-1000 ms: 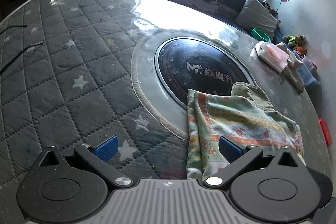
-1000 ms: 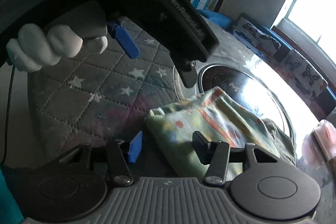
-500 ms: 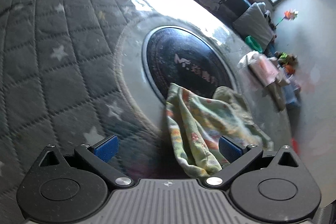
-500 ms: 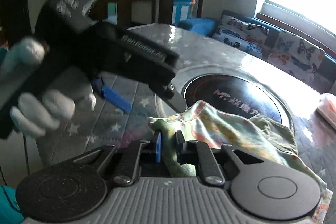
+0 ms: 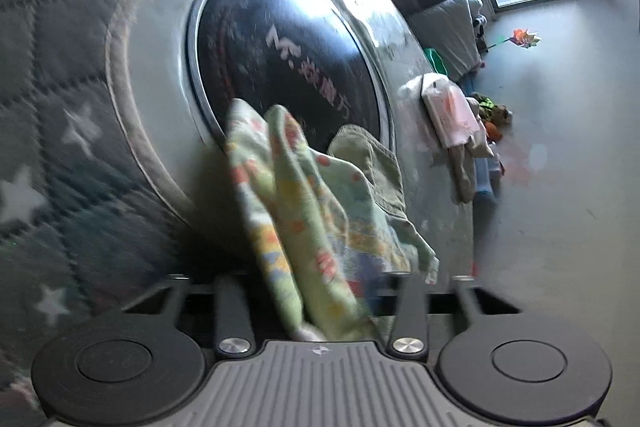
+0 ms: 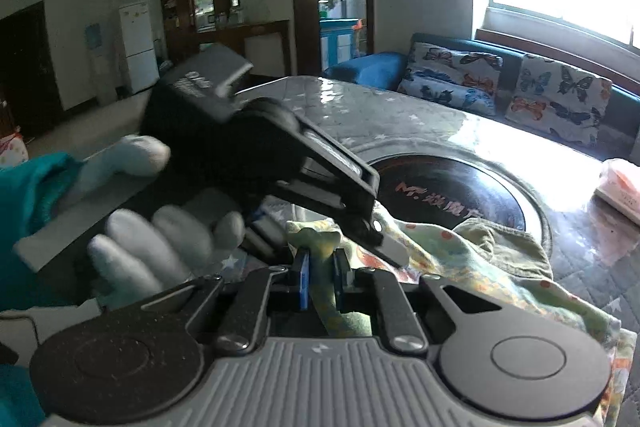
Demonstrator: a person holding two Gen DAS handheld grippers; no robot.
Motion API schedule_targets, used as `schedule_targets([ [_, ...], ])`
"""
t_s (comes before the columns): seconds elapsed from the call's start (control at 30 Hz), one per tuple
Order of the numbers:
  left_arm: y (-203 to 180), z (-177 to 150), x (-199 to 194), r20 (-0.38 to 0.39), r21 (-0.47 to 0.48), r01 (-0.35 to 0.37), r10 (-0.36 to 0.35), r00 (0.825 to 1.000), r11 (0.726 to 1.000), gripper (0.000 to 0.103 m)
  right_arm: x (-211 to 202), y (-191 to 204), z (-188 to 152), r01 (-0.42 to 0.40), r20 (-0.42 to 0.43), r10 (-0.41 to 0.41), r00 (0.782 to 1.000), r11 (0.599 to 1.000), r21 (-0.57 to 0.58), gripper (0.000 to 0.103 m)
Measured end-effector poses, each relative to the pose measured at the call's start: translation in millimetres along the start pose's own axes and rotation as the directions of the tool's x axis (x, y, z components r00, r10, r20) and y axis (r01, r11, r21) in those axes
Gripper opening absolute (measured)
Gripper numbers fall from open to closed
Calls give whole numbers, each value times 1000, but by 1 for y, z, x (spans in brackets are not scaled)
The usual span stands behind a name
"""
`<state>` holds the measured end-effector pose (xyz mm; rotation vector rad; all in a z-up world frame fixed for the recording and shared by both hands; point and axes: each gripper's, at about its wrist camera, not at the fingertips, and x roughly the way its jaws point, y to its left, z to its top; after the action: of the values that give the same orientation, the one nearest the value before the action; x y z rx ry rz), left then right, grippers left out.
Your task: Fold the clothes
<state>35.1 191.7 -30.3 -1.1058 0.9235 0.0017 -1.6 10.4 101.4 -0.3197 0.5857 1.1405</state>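
Both tongs grip the printed garment (image 6: 460, 259): right tongs (image 6: 320, 267) clenched on its near corner, left tongs (image 5: 320, 291) just beside, cloth trailing forward.

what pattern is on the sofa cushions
Butterflies, orange and blue on pale fabric, on the sofa cushions; clearest in the right wrist view.

The cloth (image 5: 312, 219) is pale green with orange, red and yellow prints. The surface (image 5: 52, 75) cover is grey, quilted, with white stars. The cushions (image 6: 556, 99) bear blue and orange butterflies. The glove (image 6: 160, 243) is white, the sleeve (image 6: 28, 211) teal.
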Motion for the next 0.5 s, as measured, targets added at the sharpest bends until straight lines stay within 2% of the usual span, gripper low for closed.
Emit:
schedule_targets([
  [0.07,1,-1,3,-5,6,-3,3,1000,1000,23,-2,-3,-2,-8,-1,8,1000,1000,0,15],
  [0.1,1,-1,3,-3,11,-7,7,1000,1000,23,-6,-7,-3,-7,6,7,1000,1000,3,21],
  [0.17,1,-1,2,0,21,-14,14,1000,1000,21,-12,-16,-6,1,13,-2,1000,1000,30,27],
  [0.3,-4,-3,1,11,73,-53,52,999,996,19,-26,-52,-14,101,16,-104,994,986,134,34],
  [0.37,-7,-5,1,17,101,-70,69,997,992,19,-31,-77,-21,188,-4,-190,982,963,193,38],
  [0.43,-10,-6,1,24,129,-87,85,996,988,19,-31,-106,-29,304,-34,-304,952,929,213,42],
  [0.5,-14,-7,0,31,155,-104,100,995,982,19,-33,-134,-39,385,-79,-378,923,883,268,47],
])
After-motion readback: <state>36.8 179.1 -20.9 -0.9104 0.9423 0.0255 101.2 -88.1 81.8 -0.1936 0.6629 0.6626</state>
